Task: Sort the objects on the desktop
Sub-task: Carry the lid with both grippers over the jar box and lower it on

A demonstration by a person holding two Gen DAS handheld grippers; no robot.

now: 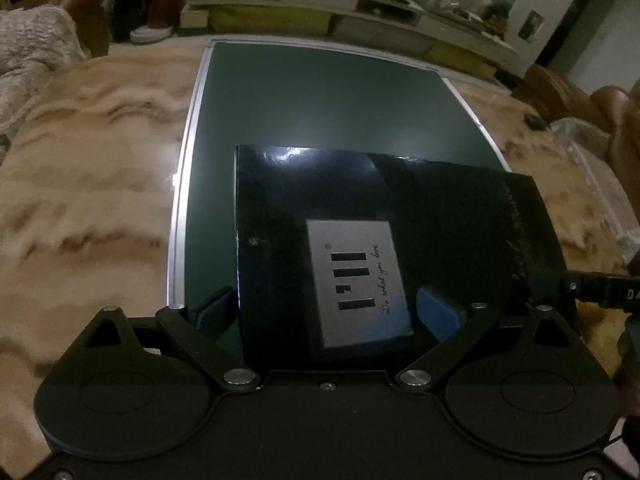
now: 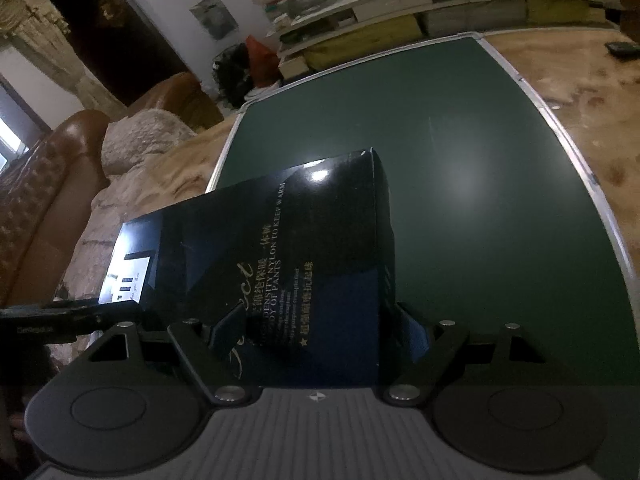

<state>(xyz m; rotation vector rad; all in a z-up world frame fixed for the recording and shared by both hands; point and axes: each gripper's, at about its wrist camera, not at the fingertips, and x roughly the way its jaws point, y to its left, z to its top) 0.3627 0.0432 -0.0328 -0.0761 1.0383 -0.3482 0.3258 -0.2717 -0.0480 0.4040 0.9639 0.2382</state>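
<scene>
A glossy black carton [image 1: 360, 200] with a silver label [image 1: 356, 280] on its end sits between the blue pads of my left gripper [image 1: 326, 312], which is shut on it. In the right wrist view the same carton [image 2: 280, 232] shows a side with gold lettering, and my right gripper [image 2: 320, 336] is shut across that side. Both grippers hold the carton over the near end of a dark green board [image 1: 320, 92] with a silver frame. The right gripper [image 1: 592, 288] shows at the right edge of the left wrist view. The left gripper [image 2: 60, 316] shows at the left edge of the right wrist view.
The green board [image 2: 460, 160] lies on a tan marbled tabletop [image 1: 88, 184]. A small dark object [image 1: 534, 121] rests on the tabletop to the right, near clear plastic wrap [image 1: 600, 152]. A fluffy blanket [image 2: 140, 136] lies on a brown leather sofa [image 2: 36, 200] to the left. A low shelf [image 1: 320, 4] stands behind.
</scene>
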